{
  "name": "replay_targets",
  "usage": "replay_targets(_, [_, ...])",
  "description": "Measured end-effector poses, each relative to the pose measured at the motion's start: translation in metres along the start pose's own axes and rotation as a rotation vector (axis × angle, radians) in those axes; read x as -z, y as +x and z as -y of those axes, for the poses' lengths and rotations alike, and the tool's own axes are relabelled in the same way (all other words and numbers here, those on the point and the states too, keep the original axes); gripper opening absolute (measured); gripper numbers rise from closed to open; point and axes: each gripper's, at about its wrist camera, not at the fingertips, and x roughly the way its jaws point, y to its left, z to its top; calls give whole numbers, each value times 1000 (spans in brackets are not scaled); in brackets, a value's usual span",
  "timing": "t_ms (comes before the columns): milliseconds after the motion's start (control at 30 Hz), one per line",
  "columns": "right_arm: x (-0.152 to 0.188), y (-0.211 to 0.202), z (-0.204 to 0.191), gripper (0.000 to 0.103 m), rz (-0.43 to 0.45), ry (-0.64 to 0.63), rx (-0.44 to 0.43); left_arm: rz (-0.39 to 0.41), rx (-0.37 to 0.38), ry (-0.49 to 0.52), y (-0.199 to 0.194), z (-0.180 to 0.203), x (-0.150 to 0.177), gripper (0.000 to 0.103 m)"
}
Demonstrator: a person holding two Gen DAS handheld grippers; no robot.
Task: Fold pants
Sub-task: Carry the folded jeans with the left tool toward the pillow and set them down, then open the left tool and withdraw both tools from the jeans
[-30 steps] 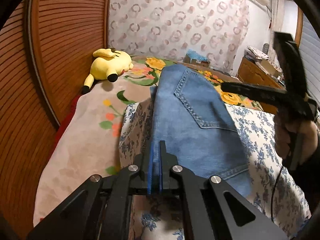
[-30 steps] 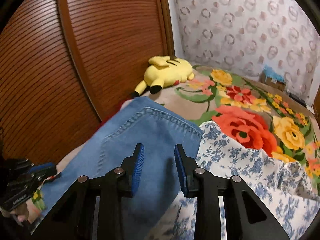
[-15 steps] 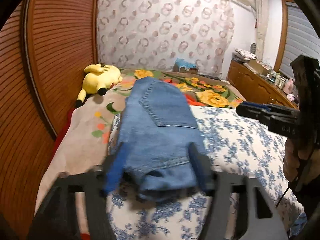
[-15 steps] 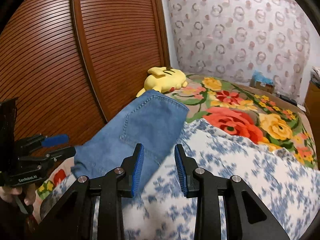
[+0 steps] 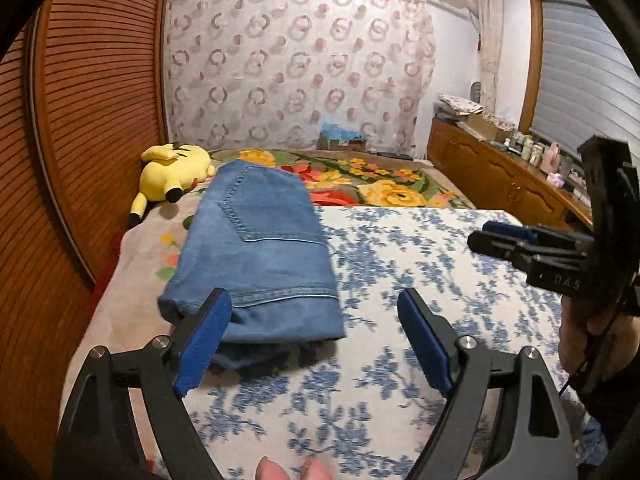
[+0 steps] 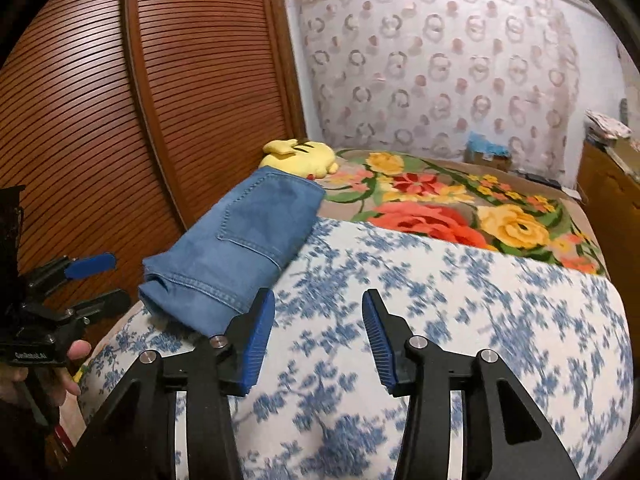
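Note:
The blue jeans [image 5: 260, 252] lie folded in a compact stack on the bed, a back pocket facing up. They also show in the right wrist view [image 6: 240, 248]. My left gripper [image 5: 316, 332] is open wide and empty, just in front of the stack's near edge. My right gripper [image 6: 318, 332] is open and empty, over the blue-flowered sheet [image 6: 440, 320] to the right of the jeans. The right gripper also shows at the right of the left wrist view [image 5: 520, 240]. The left gripper shows at the left of the right wrist view [image 6: 80, 280].
A yellow plush toy [image 5: 172, 172] lies beyond the jeans by the slatted wooden wall [image 5: 80, 120]. A floral blanket [image 5: 380, 184] covers the far half of the bed. A wooden cabinet [image 5: 500, 184] with small items stands at the right.
My left gripper has let go of the jeans, opened wide and pulled back. My right gripper has opened wider and drawn back off the jeans. The jeans now rest folded on the bed.

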Motion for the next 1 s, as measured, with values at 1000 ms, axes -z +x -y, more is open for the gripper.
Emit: replay_targets(1000, [66, -191, 16, 73, 101, 89, 227, 40, 42, 71, -52, 98, 14, 85])
